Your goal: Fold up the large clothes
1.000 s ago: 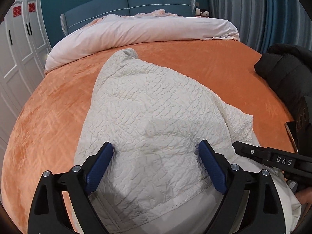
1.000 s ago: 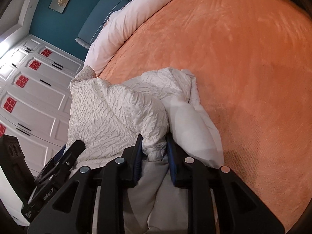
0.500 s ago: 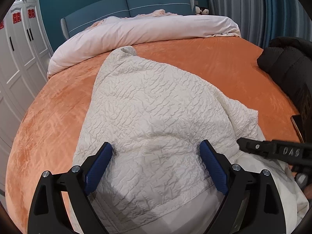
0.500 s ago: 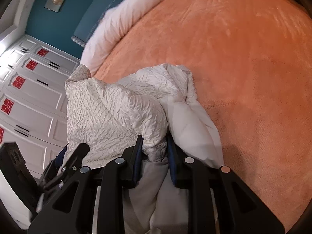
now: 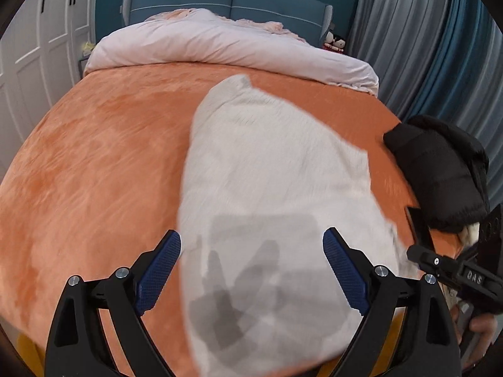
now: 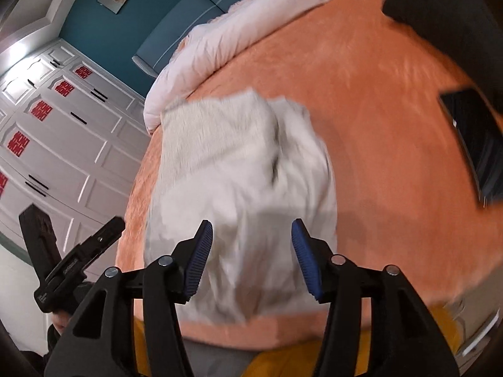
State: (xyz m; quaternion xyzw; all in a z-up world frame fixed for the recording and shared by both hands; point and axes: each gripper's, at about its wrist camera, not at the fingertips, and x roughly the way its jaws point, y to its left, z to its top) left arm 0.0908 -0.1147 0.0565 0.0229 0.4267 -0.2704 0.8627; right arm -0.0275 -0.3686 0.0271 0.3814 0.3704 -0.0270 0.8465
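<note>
Two things flank the garment [image 5: 273,169]: black jacket [image 5: 440,169], phone [image 6: 471,138].

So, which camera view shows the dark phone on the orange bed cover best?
The right wrist view: the phone lies in plain sight on the orange bed cover, near the right edge. In the left wrist view only a thin sliver shows, below the black jacket.

The left claw [image 5: 251,270] gapes wide above a blurred cream textured garment [image 5: 270,188] lying on the orange plush bed [image 5: 94,163], a black padded jacket [image 5: 440,169] nearby.
</note>
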